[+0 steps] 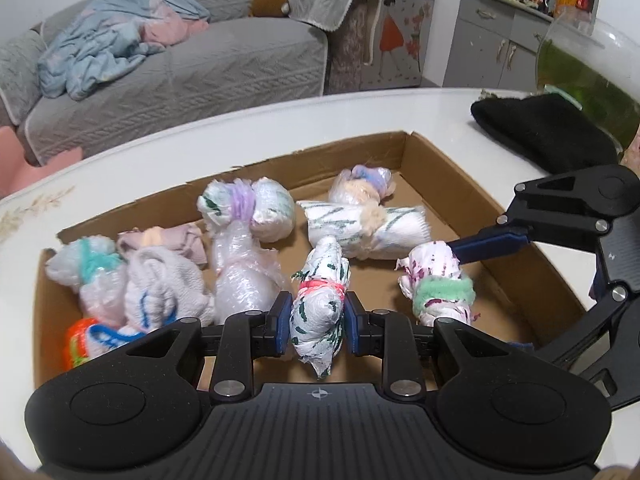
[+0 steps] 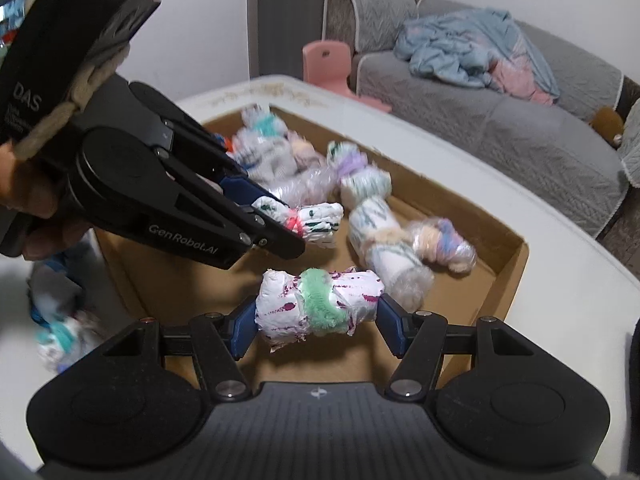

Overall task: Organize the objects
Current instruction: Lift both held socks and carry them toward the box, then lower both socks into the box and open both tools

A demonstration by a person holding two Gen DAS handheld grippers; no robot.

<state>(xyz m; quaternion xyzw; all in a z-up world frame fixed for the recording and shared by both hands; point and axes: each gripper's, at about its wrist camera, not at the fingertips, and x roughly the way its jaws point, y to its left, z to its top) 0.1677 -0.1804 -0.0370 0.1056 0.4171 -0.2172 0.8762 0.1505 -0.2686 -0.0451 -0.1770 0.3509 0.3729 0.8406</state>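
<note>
Over the cardboard box (image 1: 408, 148): your left gripper (image 1: 318, 320) clamped the red-tied bundle (image 1: 320, 312); your right gripper (image 2: 318, 320) clamped the green-tied bundle (image 2: 320, 304) endwise. Both looked soft, light, probably crushable; you gripped beside the yarn.

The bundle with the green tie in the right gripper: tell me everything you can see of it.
The bundle with the green tie is a short roll of white crinkled paper or cloth speckled purple, bound at its middle by a fuzzy mint-green yarn band. It lies crosswise in the right gripper, whose blue pads press on its two ends. It hangs over the cardboard box, near the right wall, apart from the other bundles.
</note>
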